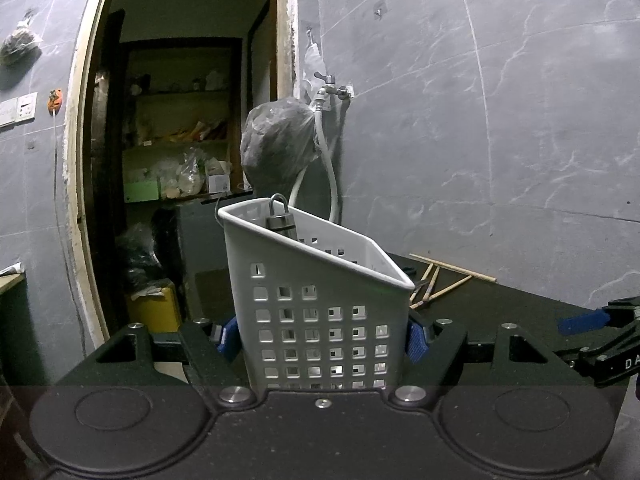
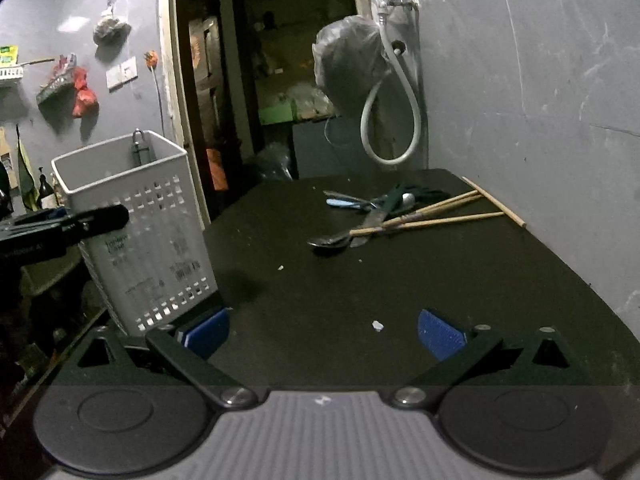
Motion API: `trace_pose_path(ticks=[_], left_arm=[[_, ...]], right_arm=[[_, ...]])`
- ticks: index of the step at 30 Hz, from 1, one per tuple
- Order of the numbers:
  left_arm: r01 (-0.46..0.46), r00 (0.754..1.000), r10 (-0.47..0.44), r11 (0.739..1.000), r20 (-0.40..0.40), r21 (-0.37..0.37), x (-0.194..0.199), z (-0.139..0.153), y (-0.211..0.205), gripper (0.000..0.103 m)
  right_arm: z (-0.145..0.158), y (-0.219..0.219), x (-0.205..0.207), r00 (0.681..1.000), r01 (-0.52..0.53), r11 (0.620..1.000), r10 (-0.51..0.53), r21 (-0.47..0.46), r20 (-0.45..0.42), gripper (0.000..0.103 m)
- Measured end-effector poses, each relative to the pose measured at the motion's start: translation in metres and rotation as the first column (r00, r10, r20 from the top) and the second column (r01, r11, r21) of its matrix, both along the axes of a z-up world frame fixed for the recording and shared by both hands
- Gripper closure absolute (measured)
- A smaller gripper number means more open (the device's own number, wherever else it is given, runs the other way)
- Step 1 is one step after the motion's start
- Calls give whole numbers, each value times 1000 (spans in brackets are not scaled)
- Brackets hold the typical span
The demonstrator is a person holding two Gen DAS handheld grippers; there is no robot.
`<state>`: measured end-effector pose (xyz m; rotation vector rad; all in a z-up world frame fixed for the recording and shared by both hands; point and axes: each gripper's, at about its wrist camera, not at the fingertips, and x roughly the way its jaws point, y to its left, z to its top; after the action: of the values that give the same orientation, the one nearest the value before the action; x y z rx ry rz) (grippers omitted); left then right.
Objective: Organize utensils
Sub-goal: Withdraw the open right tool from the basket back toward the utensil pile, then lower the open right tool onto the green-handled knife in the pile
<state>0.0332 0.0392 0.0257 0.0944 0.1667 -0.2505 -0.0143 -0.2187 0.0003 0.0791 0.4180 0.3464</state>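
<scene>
The left gripper (image 1: 320,334) squeezed the white basket (image 1: 316,300) at the table's (image 2: 400,280) left edge. The right gripper (image 2: 324,334) was spread wide and empty, tipped down a little.

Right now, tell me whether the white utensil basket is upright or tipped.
Upright, near enough. The white basket stands on its base with its open top upward, clamped between the left gripper pads, one metal handle poking above the rim.

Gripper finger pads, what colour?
Blue pads, clearest in the right wrist view.
</scene>
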Motion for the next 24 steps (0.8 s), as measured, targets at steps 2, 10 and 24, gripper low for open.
trace_pose_path(ticks=[2, 10, 24], left_arm=[[5, 1000, -5, 1000, 4, -3, -1, -1, 2, 26], [17, 1000, -17, 1000, 10, -3, -2, -3, 3, 26], [27, 1000, -27, 1000, 15, -7, -4, -4, 8, 26]], right_arm=[[-1, 1, 1, 1000, 0, 1000, 0, -11, -4, 0], [-8, 0, 3, 999, 0, 1000, 0, -4, -33, 0], [-11, 7, 0, 999, -8, 999, 10, 31, -40, 0]])
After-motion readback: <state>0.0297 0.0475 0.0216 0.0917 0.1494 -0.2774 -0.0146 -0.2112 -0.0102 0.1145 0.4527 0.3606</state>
